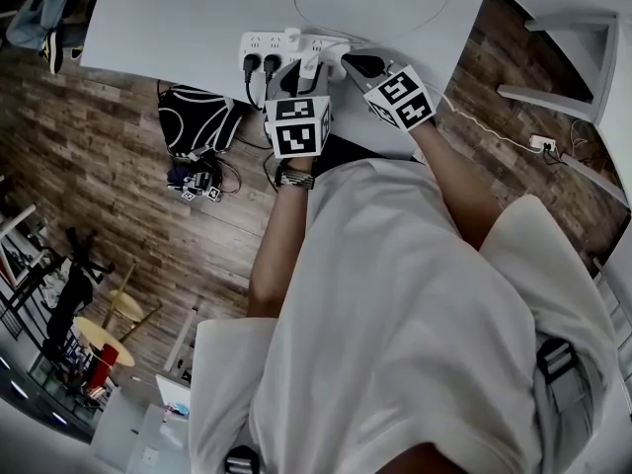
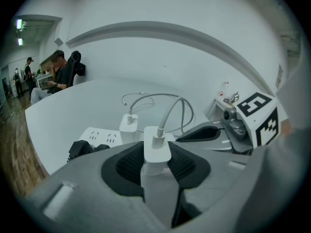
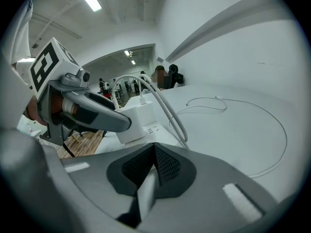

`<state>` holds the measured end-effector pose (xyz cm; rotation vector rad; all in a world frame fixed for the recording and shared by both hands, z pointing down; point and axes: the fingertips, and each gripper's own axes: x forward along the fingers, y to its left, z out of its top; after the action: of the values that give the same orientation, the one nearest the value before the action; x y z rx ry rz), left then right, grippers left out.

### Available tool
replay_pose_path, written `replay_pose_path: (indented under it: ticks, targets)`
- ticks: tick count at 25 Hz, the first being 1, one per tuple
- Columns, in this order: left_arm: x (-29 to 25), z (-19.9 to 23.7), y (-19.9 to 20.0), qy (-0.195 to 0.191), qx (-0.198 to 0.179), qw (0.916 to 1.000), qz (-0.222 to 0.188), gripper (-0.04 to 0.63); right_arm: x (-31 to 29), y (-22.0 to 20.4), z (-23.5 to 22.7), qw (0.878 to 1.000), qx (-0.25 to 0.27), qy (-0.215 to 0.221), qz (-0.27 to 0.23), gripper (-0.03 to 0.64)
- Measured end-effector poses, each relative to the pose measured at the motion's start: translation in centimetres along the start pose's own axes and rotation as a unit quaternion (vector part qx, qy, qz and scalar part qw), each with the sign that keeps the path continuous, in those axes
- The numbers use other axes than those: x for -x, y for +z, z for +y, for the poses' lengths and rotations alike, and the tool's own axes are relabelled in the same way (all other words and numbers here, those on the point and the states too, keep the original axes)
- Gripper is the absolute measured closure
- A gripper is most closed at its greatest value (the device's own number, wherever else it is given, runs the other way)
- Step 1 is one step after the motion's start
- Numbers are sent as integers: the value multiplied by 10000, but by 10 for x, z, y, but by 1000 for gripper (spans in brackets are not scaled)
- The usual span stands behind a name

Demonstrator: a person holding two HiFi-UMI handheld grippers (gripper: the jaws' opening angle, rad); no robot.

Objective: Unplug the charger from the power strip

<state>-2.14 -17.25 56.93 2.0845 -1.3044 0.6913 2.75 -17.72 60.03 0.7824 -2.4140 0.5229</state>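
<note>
A white power strip (image 1: 281,45) lies near the front edge of the white table (image 1: 178,18). My left gripper (image 2: 156,168) is shut on a white charger (image 2: 156,150), its pads pressing both sides; a white cable (image 2: 171,111) rises from the charger's top. The jaws hide whether its prongs still sit in the strip. In the head view the left gripper (image 1: 299,70) is over the strip, with the right gripper (image 1: 357,65) just to its right. My right gripper (image 3: 154,165) is shut on nothing, its pads meeting beside the strip (image 3: 151,130).
A second white charger (image 2: 129,128) and two black plugs (image 1: 261,64) stand in the strip (image 2: 99,137). A thin white cable (image 3: 272,130) loops over the table. A black bag (image 1: 197,118) sits on the wooden floor to the left. People sit far off (image 2: 58,76).
</note>
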Motion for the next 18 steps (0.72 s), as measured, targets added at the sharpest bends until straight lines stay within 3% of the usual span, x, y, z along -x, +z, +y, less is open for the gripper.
replay_pose_path:
  ticks: [4, 10, 18]
  targets:
    - [0, -3, -1, 129, -417, 9990, 86, 449, 0, 0, 1, 10000, 17, 18, -5, 615]
    - [0, -3, -2, 204, -603, 9979, 128, 449, 0, -1, 2, 10000, 31, 25, -4, 615]
    - [1, 1, 1, -83, -10, 10000, 16, 449, -1, -1, 1, 10000, 29, 25, 2, 615]
